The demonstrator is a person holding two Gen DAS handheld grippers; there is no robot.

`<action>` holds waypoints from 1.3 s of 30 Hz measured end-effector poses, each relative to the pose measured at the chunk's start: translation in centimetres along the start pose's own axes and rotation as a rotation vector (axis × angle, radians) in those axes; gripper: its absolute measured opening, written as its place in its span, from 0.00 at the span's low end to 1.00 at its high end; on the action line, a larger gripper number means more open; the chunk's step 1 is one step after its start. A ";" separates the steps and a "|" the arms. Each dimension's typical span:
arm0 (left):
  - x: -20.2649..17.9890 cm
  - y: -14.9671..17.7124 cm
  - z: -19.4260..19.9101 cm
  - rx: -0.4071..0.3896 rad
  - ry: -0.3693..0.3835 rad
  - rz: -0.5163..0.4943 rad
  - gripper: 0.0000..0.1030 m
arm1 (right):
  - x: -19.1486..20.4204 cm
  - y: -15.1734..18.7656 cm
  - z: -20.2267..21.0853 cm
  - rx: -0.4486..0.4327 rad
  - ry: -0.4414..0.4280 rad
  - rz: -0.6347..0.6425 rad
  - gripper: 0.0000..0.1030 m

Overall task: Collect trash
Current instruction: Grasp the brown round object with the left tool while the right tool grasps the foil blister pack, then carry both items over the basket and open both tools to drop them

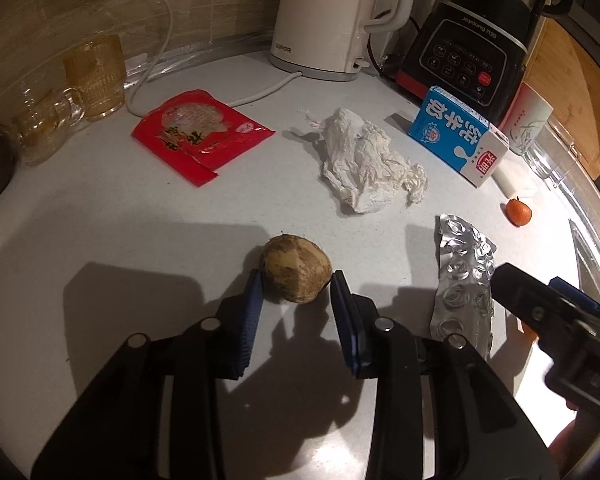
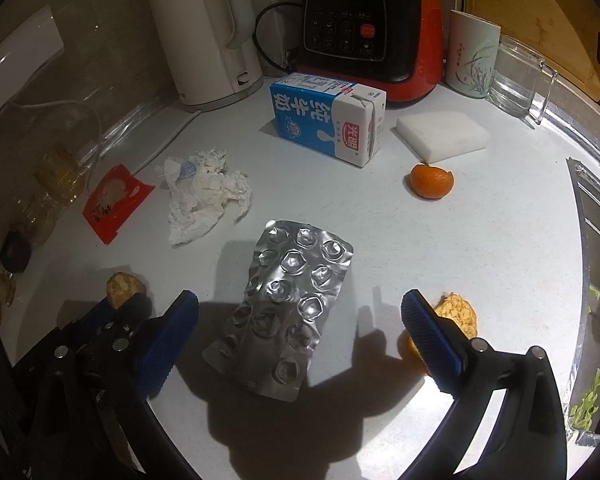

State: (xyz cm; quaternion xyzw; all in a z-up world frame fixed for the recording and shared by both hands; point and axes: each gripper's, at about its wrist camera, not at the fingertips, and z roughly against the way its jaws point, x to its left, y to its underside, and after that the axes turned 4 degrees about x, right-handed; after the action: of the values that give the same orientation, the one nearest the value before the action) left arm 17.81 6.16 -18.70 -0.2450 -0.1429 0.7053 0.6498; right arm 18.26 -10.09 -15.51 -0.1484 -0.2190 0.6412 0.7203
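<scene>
A: Nearest first: straddling the brown lump (image 1: 296,268) with the left gripper (image 1: 297,279), spread open, touching its side with one pad, sitting just beside it with the other, clamping nothing.

B: Risky to squeeze off-centre on something so round. Likely to squirt it forward across the countertop (image 1: 100,220).

A: Much the same on the right: hovering the right gripper (image 2: 300,300) over the foil blister pack (image 2: 288,304), spread wide, gripping nothing.

B: Hard to pinch, lying flat like that. Could skid it or buckle it, or nudge the orange peel (image 2: 456,312) just beside the outer finger.

A: Farther back, yet to collect: crumpled tissue (image 1: 368,164), red wrapper (image 1: 200,136), milk carton (image 2: 328,120) lying on its side.

B: Easy to mistake the whole tangerine (image 2: 432,180) for trash. Probably worth leaving alone.
</scene>
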 end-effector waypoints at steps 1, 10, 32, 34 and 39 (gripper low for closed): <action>0.3 0.0 0.2 -0.005 0.002 0.005 0.33 | 0.3 -0.1 -0.4 0.004 0.008 -0.006 0.98; 3.1 0.7 3.2 -0.046 -0.012 0.055 0.33 | 2.5 -0.3 -3.9 0.083 0.049 -0.014 0.81; -1.2 6.8 11.4 -0.094 0.039 -0.073 0.33 | -2.1 5.3 7.6 -0.041 -0.068 0.039 0.51; -2.4 8.4 12.8 -0.087 0.071 -0.097 0.33 | -3.7 7.5 10.2 -0.056 -0.059 0.054 0.51; -5.8 13.8 16.3 -0.042 0.140 -0.165 0.33 | -7.7 13.7 16.0 -0.070 -0.055 0.066 0.51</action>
State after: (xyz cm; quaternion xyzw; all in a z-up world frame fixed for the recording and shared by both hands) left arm -2.32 0.76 -11.24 -0.2946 -0.1314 0.6273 0.7088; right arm -2.22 -16.91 -9.52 -0.1631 -0.2559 0.6604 0.6868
